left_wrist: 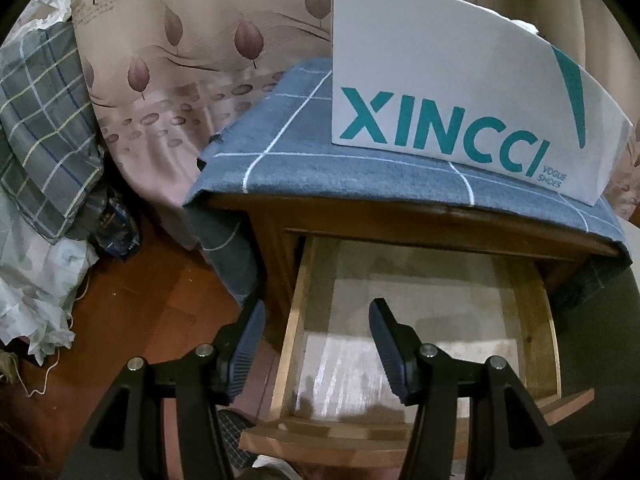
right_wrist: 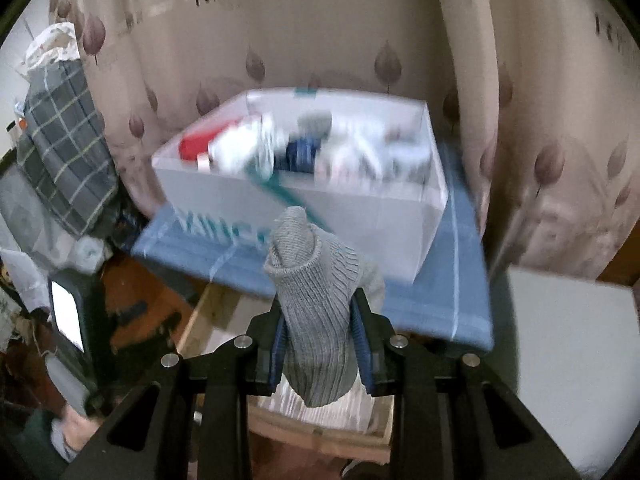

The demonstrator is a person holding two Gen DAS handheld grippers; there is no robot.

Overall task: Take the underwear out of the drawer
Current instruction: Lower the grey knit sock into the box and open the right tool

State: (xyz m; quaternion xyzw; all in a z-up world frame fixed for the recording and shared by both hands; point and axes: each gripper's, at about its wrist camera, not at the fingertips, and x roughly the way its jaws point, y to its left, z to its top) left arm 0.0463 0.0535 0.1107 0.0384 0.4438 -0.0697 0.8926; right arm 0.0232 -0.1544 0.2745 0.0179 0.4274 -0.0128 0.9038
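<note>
One grey knit garment (right_wrist: 320, 312); one open drawer (left_wrist: 296, 320)

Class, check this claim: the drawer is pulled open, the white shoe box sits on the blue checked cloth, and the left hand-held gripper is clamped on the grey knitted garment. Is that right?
One slip: the right hand-held gripper clamps the grey knitted garment, as the right wrist view shows. The left hand-held gripper is open with nothing in it. The open drawer, white shoe box and blue checked cloth are correct.
</note>
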